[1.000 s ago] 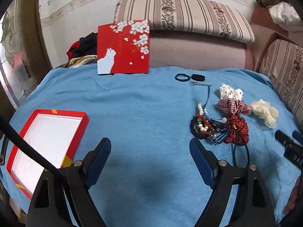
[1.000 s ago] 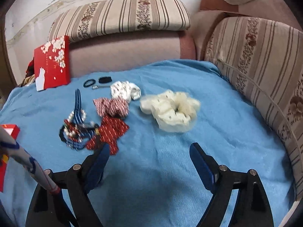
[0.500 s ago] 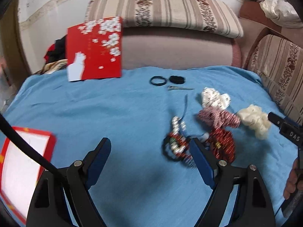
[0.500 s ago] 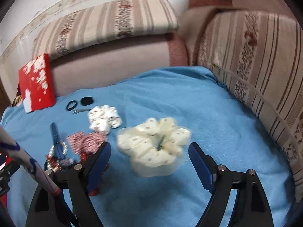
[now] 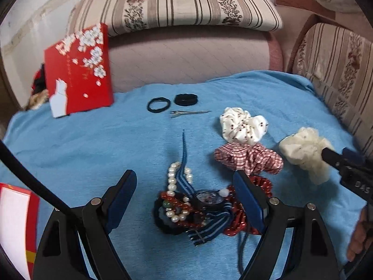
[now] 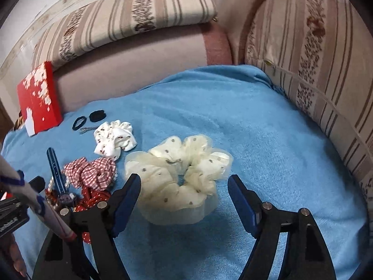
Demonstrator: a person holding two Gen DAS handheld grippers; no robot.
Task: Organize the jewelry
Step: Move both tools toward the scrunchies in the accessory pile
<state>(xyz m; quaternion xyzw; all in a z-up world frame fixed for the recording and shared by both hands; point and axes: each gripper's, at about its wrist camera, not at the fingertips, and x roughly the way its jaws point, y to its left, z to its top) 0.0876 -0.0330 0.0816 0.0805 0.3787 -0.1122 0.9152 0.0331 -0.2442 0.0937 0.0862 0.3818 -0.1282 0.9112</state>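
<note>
Three letters, "DAS", mark the right gripper (image 5: 335, 156).

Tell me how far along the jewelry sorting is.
Barely started. Done: nothing; the tray looks empty in the part that shows. In hand: the right gripper is closing around the cream scrunchie, not yet pinching it; the left gripper is open above the bead pile. Left: the white scrunchie, checked scrunchie, hair ties and clip all lie on the blue cloth.

White letters "DAS" stand on the black right gripper (image 5: 339, 157); nothing else is legible.
</note>
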